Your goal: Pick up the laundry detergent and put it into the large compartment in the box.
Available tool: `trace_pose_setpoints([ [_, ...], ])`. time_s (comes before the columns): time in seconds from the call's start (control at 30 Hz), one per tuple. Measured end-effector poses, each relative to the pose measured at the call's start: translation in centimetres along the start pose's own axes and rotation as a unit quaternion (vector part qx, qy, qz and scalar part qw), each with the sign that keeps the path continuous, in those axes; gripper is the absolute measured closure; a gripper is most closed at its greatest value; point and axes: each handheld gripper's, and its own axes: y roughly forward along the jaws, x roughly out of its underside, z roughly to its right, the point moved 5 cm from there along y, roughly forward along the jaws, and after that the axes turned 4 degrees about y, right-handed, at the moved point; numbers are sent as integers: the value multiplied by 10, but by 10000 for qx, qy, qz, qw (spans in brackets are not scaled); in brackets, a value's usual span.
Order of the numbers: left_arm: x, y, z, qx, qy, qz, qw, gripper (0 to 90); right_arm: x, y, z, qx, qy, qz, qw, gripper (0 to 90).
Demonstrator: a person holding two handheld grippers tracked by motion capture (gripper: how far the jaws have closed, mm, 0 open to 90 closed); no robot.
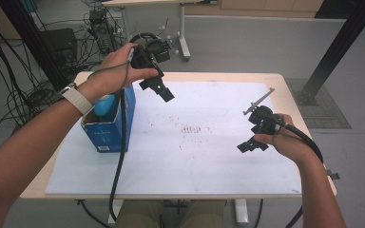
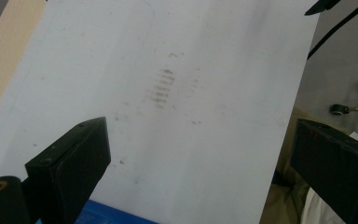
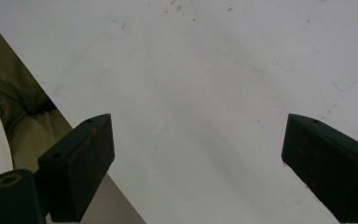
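Light-blue thing point(image 1: 105, 105) sits inside blue box point(image 1: 109, 128) at worktop point(image 1: 209, 147) left edge, probably already placed. Left tool point(image 1: 158, 89) above box, jaws apart, empty. Right tool point(image 1: 253, 143) wide open, empty, well apart.

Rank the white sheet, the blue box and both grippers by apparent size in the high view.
1. white sheet, by far the largest.
2. blue box.
3. left gripper and right gripper: they look much alike, and their differing heights above the table make ranking unsure.
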Motion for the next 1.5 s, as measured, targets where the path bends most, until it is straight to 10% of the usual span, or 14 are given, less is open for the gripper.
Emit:
trace_pose_setpoints([
  [1.5, -15, 59, 13, 240, 1001, -590, 9929, 64, -1, 3, 3, -21, 25, -15, 10000, 93],
])
